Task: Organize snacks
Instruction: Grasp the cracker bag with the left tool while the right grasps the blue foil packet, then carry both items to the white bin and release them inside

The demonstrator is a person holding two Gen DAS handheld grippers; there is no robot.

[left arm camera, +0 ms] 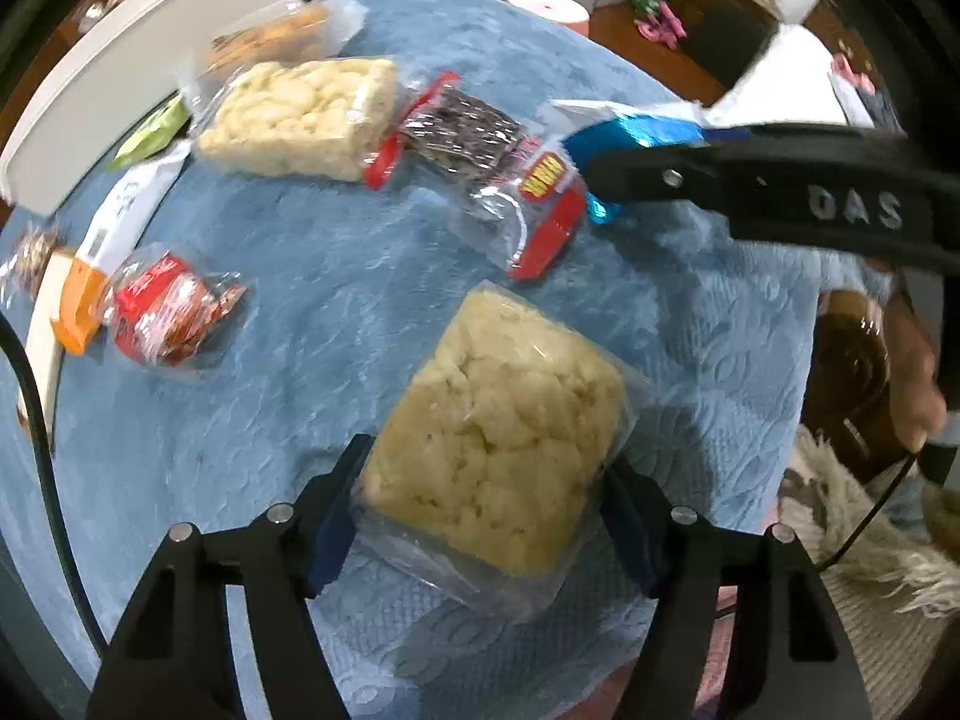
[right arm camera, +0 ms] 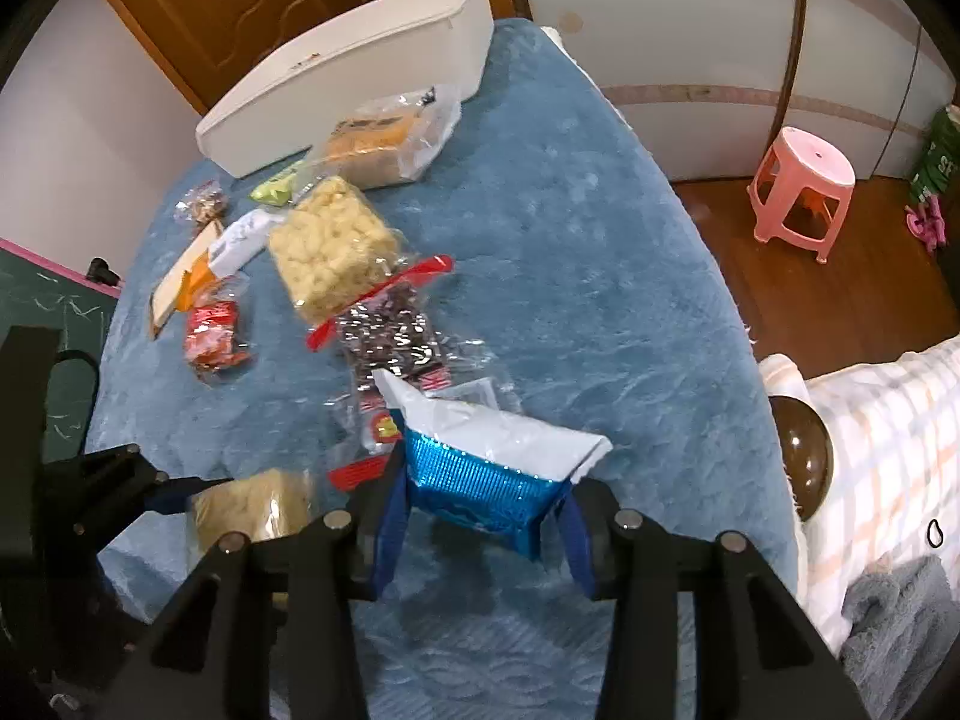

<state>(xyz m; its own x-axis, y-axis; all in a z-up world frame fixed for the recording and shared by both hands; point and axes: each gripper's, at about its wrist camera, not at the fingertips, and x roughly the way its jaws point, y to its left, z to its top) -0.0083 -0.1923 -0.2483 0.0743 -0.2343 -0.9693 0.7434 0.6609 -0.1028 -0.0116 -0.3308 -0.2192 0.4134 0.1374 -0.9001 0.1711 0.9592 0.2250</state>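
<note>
Over on the left, the left gripper (left arm camera: pixel 480 516) has its blue pads closed against both sides of a clear-wrapped puffed rice cake (left arm camera: pixel 498 450), gripping the near end while the rest lies low over the blue cloth (left arm camera: pixel 288 300), or perhaps on it. That block's long axis runs away from the gripper, tilted a little to the left, toward the white bin (right arm camera: pixel 360 78) at the far edge. I'd lift it level and keep the squeeze light, since it looks crumbly. To the right, the right gripper (right arm camera: pixel 480 531) pinches a blue foil packet (right arm camera: pixel 480 480) by its lower end, white torn top pointing up and away, raised above the cloth beside the red-trimmed date bag (right arm camera: pixel 390 330). It looks floppy, so carry it slowly.
</note>
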